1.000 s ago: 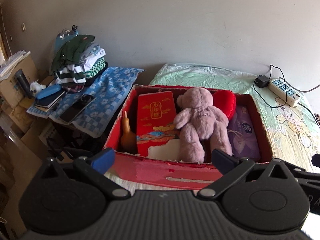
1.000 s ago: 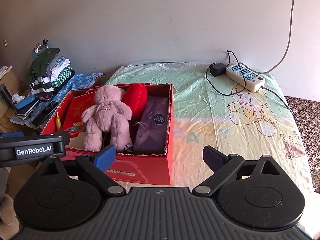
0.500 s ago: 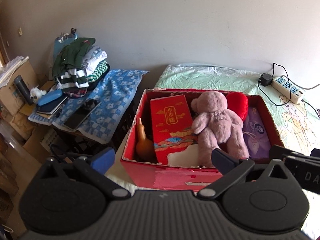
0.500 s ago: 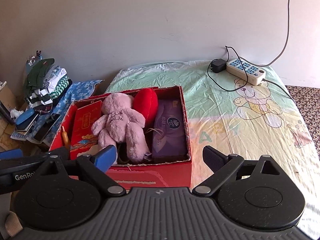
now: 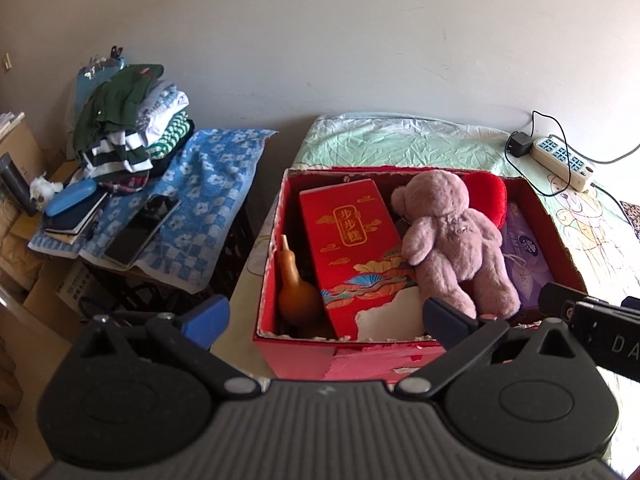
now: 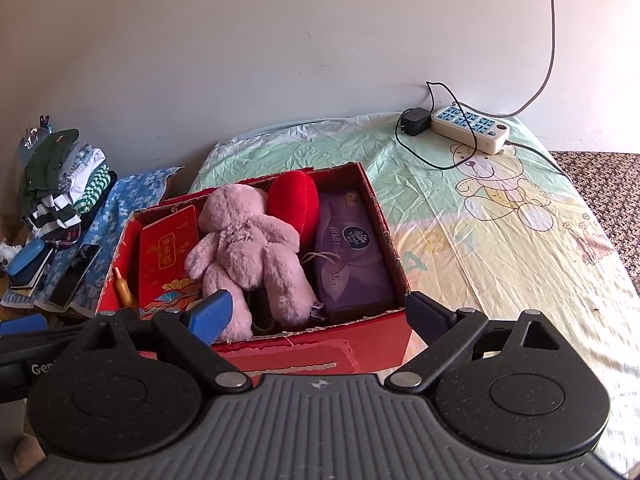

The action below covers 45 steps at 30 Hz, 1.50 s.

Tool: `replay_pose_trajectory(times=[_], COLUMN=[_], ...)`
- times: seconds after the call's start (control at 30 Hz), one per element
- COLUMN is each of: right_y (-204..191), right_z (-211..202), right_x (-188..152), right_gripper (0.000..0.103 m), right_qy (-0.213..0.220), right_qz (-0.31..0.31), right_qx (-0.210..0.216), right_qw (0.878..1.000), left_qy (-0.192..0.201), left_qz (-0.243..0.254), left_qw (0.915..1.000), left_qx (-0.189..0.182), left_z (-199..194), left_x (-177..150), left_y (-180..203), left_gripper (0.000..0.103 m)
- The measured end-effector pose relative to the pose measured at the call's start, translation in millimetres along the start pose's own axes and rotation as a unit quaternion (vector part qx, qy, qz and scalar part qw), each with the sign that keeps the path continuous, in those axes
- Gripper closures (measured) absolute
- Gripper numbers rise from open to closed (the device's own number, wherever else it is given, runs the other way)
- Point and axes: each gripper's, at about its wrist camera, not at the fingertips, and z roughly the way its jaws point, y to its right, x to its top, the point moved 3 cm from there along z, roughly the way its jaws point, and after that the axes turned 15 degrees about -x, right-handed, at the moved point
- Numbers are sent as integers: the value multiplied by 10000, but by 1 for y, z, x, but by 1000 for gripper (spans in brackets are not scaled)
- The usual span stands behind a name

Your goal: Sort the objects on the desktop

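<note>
An open red cardboard box (image 5: pixel 298 354) (image 6: pixel 384 334) sits on the bed's left part. In it lie a pink teddy bear (image 5: pixel 452 236) (image 6: pixel 248 248), a red gift box (image 5: pixel 352 248) (image 6: pixel 168 252), a red heart cushion (image 5: pixel 486 194) (image 6: pixel 296 204), a purple tissue pack (image 5: pixel 524 264) (image 6: pixel 352 264) and a brown gourd (image 5: pixel 296 292) (image 6: pixel 122 286). My left gripper (image 5: pixel 326 318) is open and empty in front of the box's near left corner. My right gripper (image 6: pixel 318 314) is open and empty just before the box's near wall.
A white power strip (image 5: pixel 562 160) (image 6: pixel 470 126) with a black charger lies at the bed's far right. Left of the bed, a blue flowered cloth (image 5: pixel 200 208) carries folded clothes (image 5: pixel 128 136), a phone (image 5: pixel 142 230), a notebook and a blue case (image 5: pixel 70 198). Cardboard boxes stand at far left.
Both grippers have drawn back and shifted; the box now sits farther right in the left wrist view and more central in the right wrist view. Both stayed open.
</note>
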Motion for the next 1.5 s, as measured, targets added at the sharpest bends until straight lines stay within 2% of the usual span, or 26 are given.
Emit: replay_pose_trajectory(times=[0.27,0.53,0.83,1.03,1.23,1.5], right_y=[0,-6,-12,-14,-20,-21], right_z=[3,6,15,24,30,39], right_x=[0,10,25,26,23,21], right_gripper=[8,8,8,8,8,8], right_qy=[-18,153,275,202,139,135], right_qz=[46,-123,-256,-298,-375,-352], right_qx=[-201,-152,-81,-46,53,-31], right_qw=[9998,9997,9993,9993,9992,9993], left_qy=[-60,130,330,273,407,201], left_qz=[88,337,426,197,179,148], left_qw=[9999,9992,9981,9992,9988,9996], left_qx=[-105,159,298,218,189,99], left_z=[9,11,21,32,34,45], left_x=[3,19,43,40,33,23], left_y=[-1,2,-4,-11,-14,-15], left_gripper=[1,0,0,0,0,0])
